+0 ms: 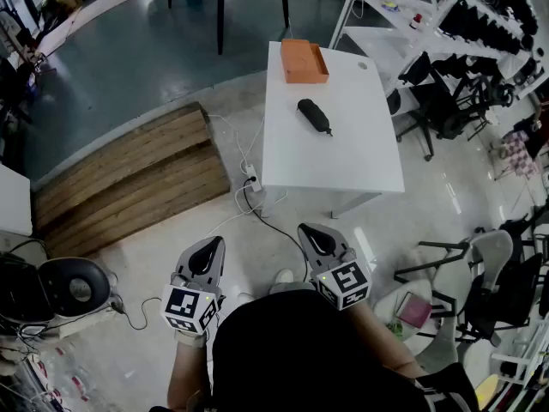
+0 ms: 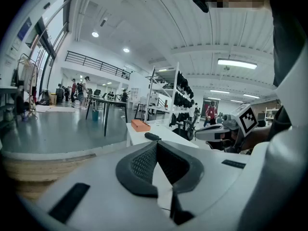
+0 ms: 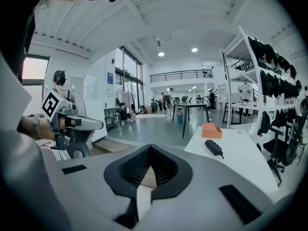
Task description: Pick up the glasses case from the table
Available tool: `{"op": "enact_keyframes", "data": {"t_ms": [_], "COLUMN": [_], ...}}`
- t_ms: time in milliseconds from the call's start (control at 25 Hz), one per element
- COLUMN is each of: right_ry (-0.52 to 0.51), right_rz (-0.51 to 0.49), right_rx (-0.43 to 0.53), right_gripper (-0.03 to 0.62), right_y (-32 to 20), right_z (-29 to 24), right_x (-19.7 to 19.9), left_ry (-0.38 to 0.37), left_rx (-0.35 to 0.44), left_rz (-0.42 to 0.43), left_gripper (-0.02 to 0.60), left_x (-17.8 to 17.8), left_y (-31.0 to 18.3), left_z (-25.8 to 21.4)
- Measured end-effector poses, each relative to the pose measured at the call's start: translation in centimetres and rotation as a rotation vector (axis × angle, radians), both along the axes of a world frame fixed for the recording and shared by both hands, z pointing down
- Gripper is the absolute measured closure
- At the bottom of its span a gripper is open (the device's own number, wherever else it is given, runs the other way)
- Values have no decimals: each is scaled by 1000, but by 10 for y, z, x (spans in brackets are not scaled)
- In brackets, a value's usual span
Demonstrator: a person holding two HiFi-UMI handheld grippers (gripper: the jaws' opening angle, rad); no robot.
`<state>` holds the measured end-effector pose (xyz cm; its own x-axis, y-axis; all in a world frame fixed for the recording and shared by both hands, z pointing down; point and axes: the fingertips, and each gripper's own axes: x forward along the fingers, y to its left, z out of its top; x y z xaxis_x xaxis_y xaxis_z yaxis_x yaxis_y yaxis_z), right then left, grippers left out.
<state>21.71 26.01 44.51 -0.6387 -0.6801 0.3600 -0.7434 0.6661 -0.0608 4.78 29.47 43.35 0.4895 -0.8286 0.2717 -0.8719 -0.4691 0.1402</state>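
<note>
The black glasses case (image 1: 314,116) lies near the middle of a white table (image 1: 343,157), well ahead of both grippers and touched by neither. It also shows as a small dark shape in the left gripper view (image 2: 152,136) and in the right gripper view (image 3: 213,147). My left gripper (image 1: 209,242) and right gripper (image 1: 311,229) are held side by side close to the person's body, over the floor short of the table. Both have their jaws together with nothing between them, as seen for the left gripper (image 2: 156,142) and the right gripper (image 3: 150,147).
An orange box (image 1: 304,61) sits at the table's far end. A wooden platform (image 1: 129,178) lies left of the table, and a power strip with cables (image 1: 251,178) is on the floor by its near left leg. Office chairs (image 1: 446,101) and shelving crowd the right side.
</note>
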Motion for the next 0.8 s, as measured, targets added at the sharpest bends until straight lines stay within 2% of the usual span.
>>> {"op": "enact_keyframes", "data": {"t_ms": [240, 520, 800], "right_ry": [-25, -75, -79], "right_rz": [2, 22, 3], "right_rx": [-15, -8, -60], "right_gripper": [568, 568, 568], "right_y": [-16, -42, -63], "right_z": [-1, -2, 25], "right_x": [24, 61, 83], "left_ry": [-5, -48, -75], "left_rx": [-29, -36, -72], "left_rz": [7, 35, 38], "left_gripper": [563, 563, 563], "left_x": [33, 74, 102], "left_y": [-20, -54, -70], "left_z": [5, 6, 21]}}
